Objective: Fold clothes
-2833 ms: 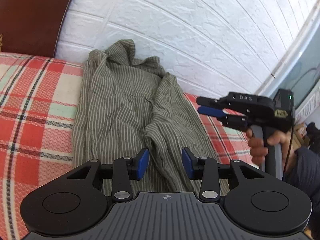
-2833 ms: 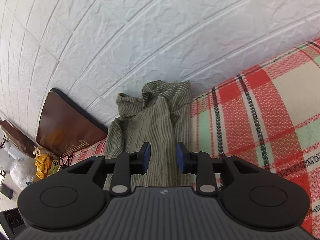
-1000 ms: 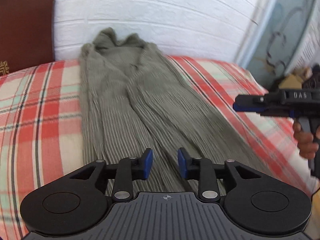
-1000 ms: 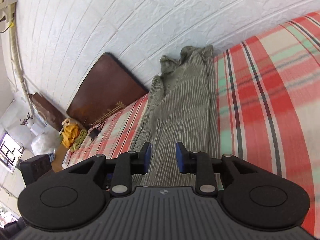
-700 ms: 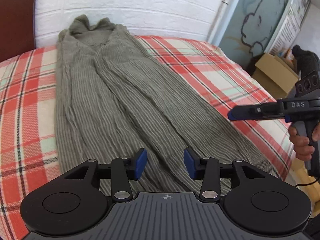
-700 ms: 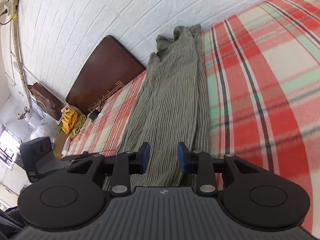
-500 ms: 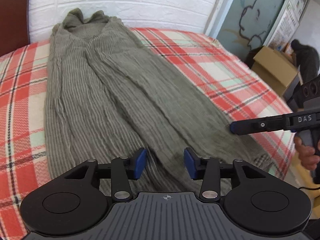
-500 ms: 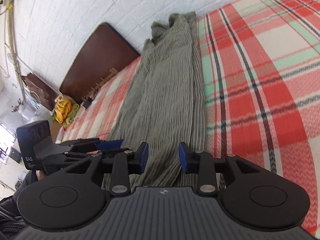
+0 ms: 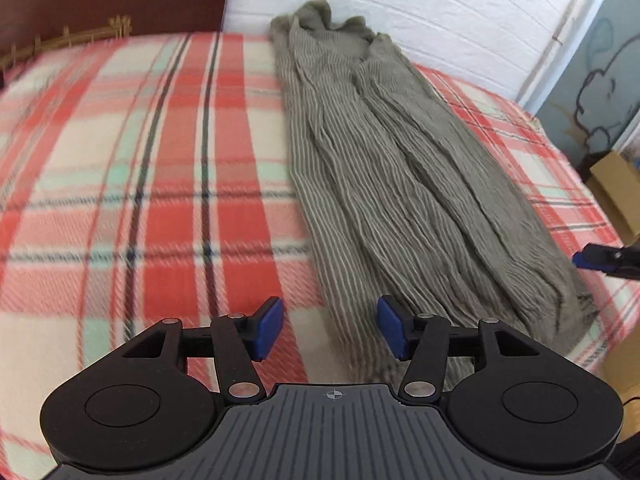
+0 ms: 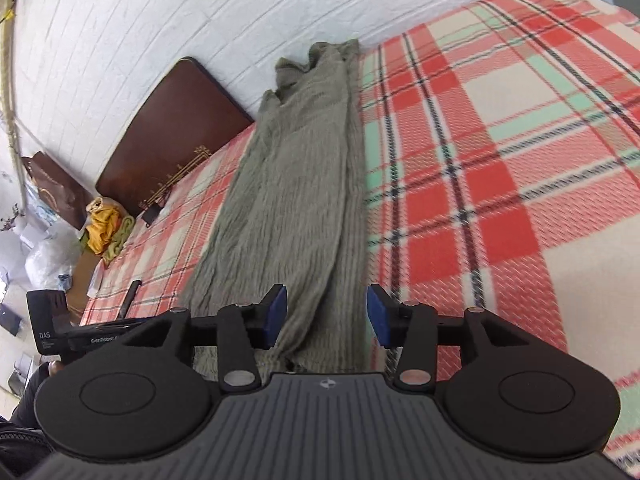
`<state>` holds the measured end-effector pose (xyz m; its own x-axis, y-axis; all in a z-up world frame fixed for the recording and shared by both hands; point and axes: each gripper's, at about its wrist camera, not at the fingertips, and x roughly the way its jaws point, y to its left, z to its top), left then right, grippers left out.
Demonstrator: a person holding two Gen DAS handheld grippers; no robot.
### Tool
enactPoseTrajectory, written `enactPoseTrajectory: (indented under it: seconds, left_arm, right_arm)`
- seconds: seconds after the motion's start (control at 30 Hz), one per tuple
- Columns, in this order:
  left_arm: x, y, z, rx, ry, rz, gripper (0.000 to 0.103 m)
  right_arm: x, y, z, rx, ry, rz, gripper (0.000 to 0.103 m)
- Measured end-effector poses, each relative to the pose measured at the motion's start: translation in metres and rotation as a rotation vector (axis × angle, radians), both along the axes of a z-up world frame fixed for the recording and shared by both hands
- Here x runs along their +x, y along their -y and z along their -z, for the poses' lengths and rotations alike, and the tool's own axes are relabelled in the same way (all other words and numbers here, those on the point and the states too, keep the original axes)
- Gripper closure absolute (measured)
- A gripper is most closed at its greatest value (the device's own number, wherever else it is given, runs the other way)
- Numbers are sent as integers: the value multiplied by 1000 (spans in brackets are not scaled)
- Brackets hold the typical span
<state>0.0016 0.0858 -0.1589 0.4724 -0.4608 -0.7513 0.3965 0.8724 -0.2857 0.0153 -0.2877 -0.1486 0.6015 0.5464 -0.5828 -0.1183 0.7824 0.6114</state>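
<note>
A long grey-green striped garment (image 9: 392, 184) lies stretched out lengthwise on the plaid bed cover, its far end bunched against the white brick wall. My left gripper (image 9: 328, 330) hovers over the garment's near left corner, jaws opening, nothing pressed between the blue pads. The right gripper's blue fingertip (image 9: 588, 260) pokes in at the right edge beside the garment's near right side. In the right wrist view the same garment (image 10: 296, 184) runs away from my right gripper (image 10: 326, 314), whose jaws are opening above the garment's near right corner, pads clear of the cloth.
The red, cream and mint plaid blanket (image 9: 132, 184) covers the whole bed. A dark brown headboard (image 10: 176, 120) stands at one end. Yellow and green cloths (image 10: 106, 228) and white bags lie on the floor beyond. A cardboard box (image 9: 616, 184) sits beside the bed.
Both grippers pulled back along the garment toward its near end and spread apart to its two near corners. Both sets of jaws have widened. The garment now lies flatter and longer.
</note>
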Motion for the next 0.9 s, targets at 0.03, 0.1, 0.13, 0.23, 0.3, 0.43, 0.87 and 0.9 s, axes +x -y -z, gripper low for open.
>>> enactPoseTrajectory:
  seconds: [0.03,0.1,0.13,0.23,0.3,0.43,0.87,0.9]
  left_arm:
    - [-2,1,1,-11,1,11,35]
    - [-4,6,1,-27,1,43,35]
    - [-5,9,2,-33,-2,59,35]
    - [-6,14,4,-34,-1,83,36]
    - [-7,16,6,-32,5,89,38]
    - [-10,17,5,-16,19,92,53]
    - [-51,3,-20,109,193,209,37]
    - [-54,6,-20,151,222,238,37]
  right_arm:
    - [-2,1,2,-3,-13,6,53]
    - [-6,3,5,-4,-36,20,51]
    - [-7,4,7,2,-45,28,51]
    - [-12,7,10,59,-58,42,42]
    - [-13,7,13,108,-65,34,33]
    - [-15,0,8,62,-46,17,35]
    - [-11,-156,-49,-251,253,-526,36]
    - [-10,-167,-46,-283,261,-572,37]
